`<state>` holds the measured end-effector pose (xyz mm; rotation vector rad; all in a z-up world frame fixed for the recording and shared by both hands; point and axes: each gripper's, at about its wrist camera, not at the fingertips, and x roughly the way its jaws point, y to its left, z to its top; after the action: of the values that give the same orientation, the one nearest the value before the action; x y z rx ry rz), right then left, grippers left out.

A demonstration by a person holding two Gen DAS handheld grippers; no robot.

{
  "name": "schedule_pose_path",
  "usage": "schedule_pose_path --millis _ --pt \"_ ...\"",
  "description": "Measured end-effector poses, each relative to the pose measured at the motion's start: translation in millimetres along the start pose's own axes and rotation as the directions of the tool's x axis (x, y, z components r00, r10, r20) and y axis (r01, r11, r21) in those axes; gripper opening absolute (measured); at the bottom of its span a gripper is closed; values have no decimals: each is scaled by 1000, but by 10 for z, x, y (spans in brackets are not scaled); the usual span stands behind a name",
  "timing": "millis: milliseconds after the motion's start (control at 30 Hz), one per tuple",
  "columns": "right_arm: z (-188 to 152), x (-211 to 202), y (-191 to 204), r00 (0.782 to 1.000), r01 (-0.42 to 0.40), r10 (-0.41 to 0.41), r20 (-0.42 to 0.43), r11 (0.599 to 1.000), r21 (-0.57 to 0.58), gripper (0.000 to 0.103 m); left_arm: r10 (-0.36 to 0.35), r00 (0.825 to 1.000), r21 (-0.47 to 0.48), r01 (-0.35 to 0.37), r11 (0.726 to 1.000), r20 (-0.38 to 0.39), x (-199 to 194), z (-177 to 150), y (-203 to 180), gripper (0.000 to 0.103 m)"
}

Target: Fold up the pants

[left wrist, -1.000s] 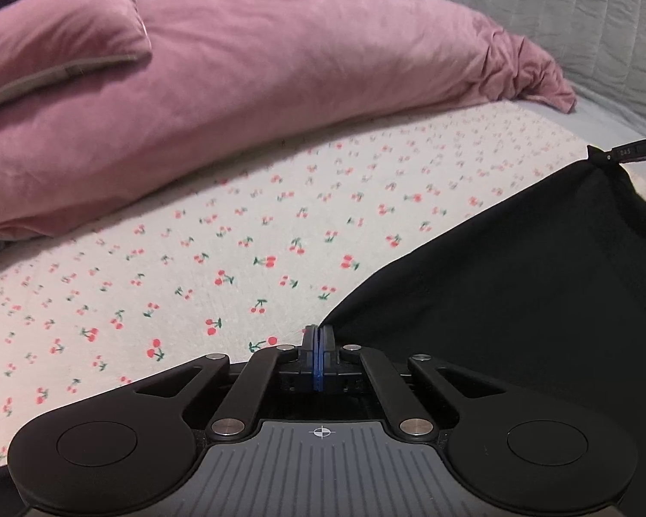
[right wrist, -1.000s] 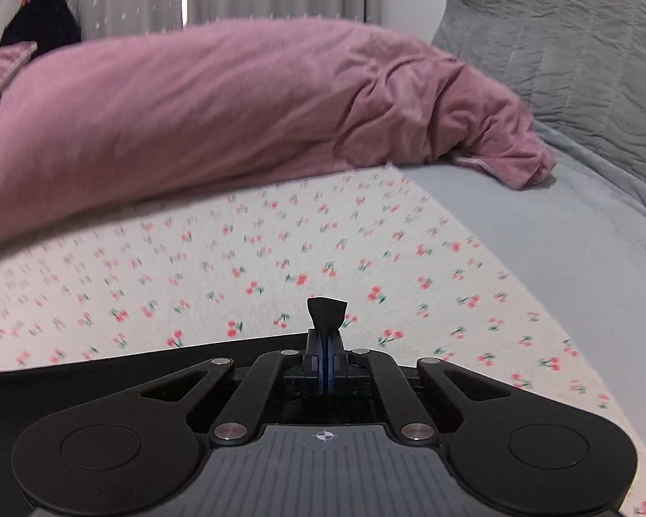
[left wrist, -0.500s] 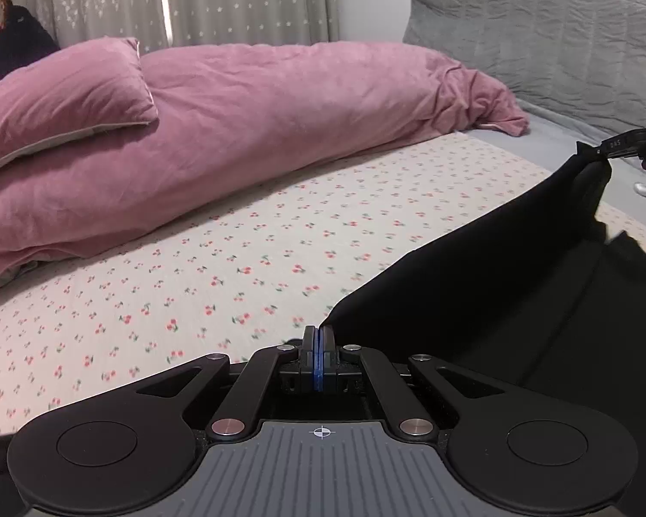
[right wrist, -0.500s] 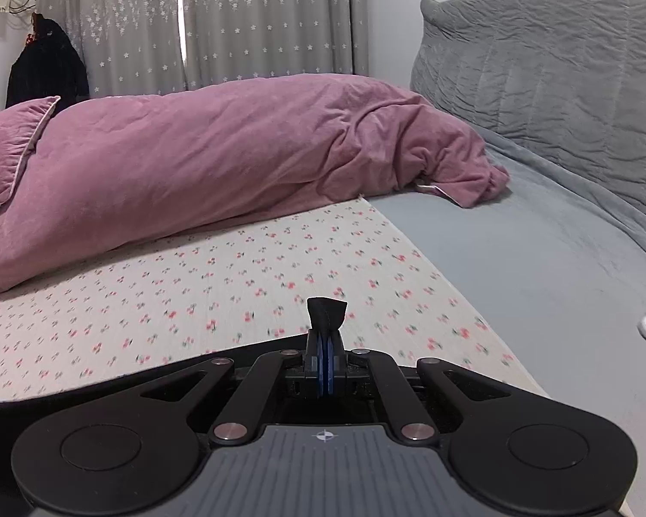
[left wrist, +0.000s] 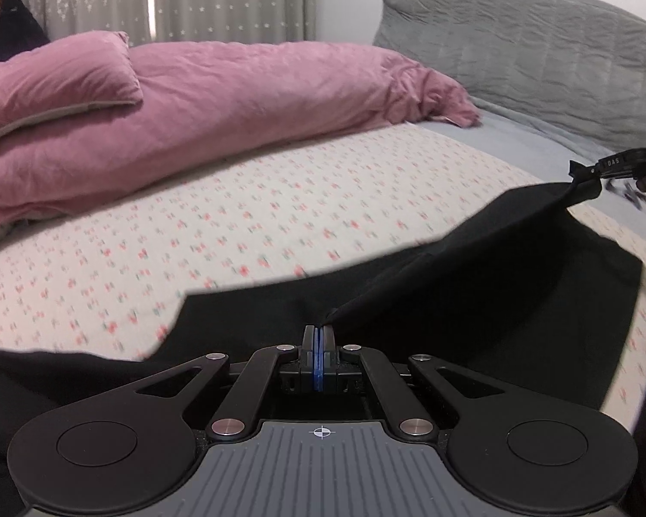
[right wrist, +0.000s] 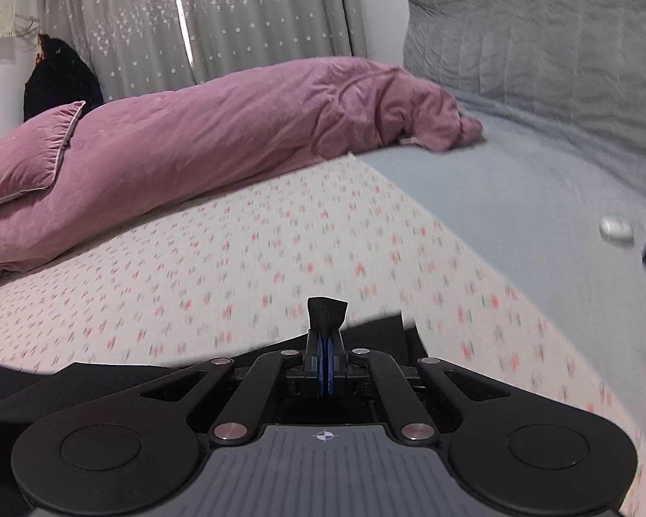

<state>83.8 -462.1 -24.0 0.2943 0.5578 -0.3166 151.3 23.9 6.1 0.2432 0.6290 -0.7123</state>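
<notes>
The black pants (left wrist: 473,284) hang stretched between both grippers above the cherry-print sheet (left wrist: 237,224). My left gripper (left wrist: 319,331) is shut on one edge of the pants, low at the front. My right gripper (right wrist: 325,336) is shut on another corner, and a tuft of black cloth (right wrist: 326,311) sticks up from its tips. In the left wrist view the right gripper (left wrist: 581,171) shows at the far right, holding its corner raised. More of the pants (right wrist: 64,387) lies below the right gripper on the sheet.
A pink duvet (left wrist: 258,90) and pink pillow (left wrist: 51,82) lie along the far side of the bed. A grey quilted headboard (right wrist: 538,43) stands at the right, with a grey sheet (right wrist: 538,215) and a small white object (right wrist: 616,228) on it.
Both grippers have lifted and pulled back with the pants. More of the black cloth now shows below them, and the room's curtains have come into view.
</notes>
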Motion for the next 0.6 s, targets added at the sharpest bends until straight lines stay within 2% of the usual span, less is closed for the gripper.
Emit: schedule_pose_path --millis 267,400,600 --pt "-664 -398 -255 997 -72 72 1 997 31 2 -60 997 -15 59 998 -38 -194 -586 -163 0" --pt "-888 -467 -333 995 -93 94 -20 995 39 5 -75 993 -10 74 997 -91 -206 -806 -204 0" --pt "-1094 -517 -469 989 -134 137 -52 989 56 27 -65 984 95 82 992 -167 -241 -986 -335 7"
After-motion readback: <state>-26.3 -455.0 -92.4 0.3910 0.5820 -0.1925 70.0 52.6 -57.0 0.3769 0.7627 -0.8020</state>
